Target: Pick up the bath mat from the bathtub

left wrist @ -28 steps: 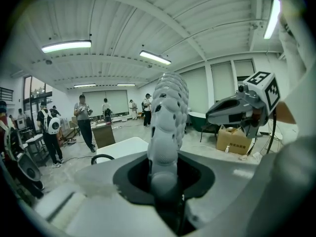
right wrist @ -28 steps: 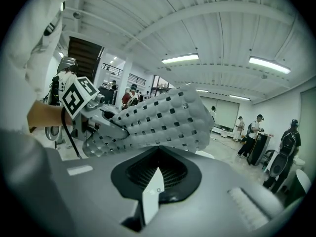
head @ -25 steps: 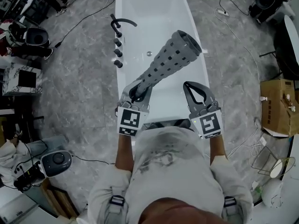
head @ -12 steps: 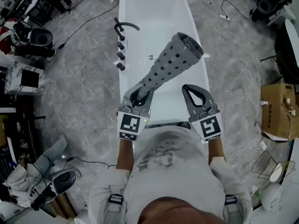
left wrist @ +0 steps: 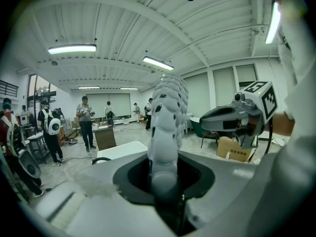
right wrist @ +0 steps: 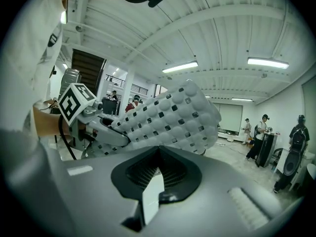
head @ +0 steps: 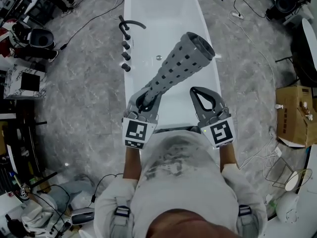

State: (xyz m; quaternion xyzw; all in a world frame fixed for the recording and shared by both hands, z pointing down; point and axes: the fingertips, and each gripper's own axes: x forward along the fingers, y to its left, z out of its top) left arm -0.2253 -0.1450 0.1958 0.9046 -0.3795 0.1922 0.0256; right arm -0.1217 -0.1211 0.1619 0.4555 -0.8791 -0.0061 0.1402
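Rolled mat (head: pixel 181 66) clamped at narrow end by left gripper (head: pixel 143 102), so held clear above bathtub (head: pixel 130 14); right gripper (head: pixel 203 99) jaws together, empty.

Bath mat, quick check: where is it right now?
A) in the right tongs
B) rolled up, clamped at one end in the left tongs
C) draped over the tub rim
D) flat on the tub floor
B: the rolled bath mat sticks out from the left tongs over the bathtub; the right tongs hold nothing.
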